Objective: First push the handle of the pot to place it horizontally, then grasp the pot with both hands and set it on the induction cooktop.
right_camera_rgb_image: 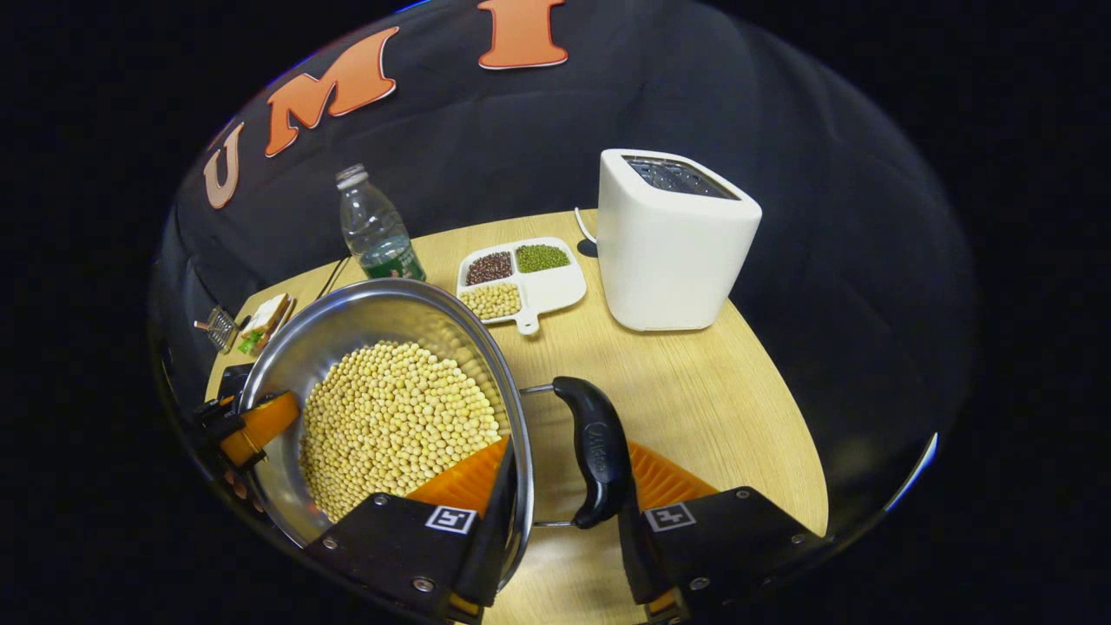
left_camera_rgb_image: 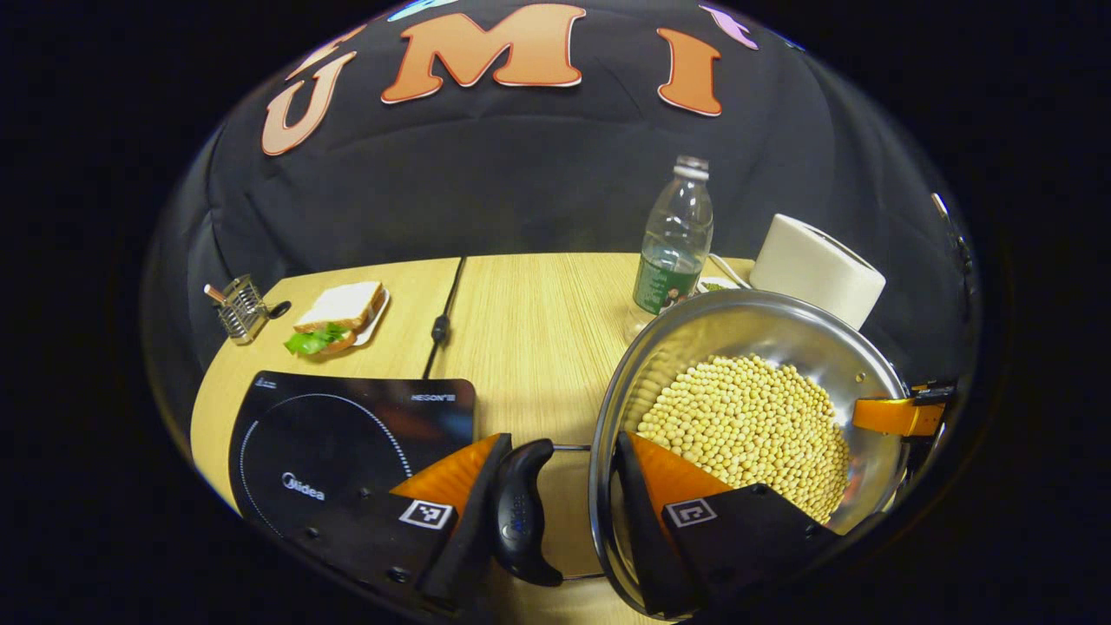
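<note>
A bottle (left_camera_rgb_image: 675,239), toaster (right_camera_rgb_image: 673,239) and bean tray (right_camera_rgb_image: 522,283) stand behind the pot (left_camera_rgb_image: 764,347) of beans. The cooktop (left_camera_rgb_image: 347,434) lies left. Each gripper, left (left_camera_rgb_image: 555,512) and right (right_camera_rgb_image: 564,521), has its jaws clamped across one pot handle and rim.

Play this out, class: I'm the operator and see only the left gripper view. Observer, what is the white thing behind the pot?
Observer: A white toaster with slots on top.
Operator: What lies between it and the bottle?
Observer: A divided tray holding dark red, green and yellow beans in separate compartments.
Operator: How does the right claw hold the pot?
Observer: The right claw has one finger inside the pot against its wall and the other pressing the black side handle from outside.
</note>
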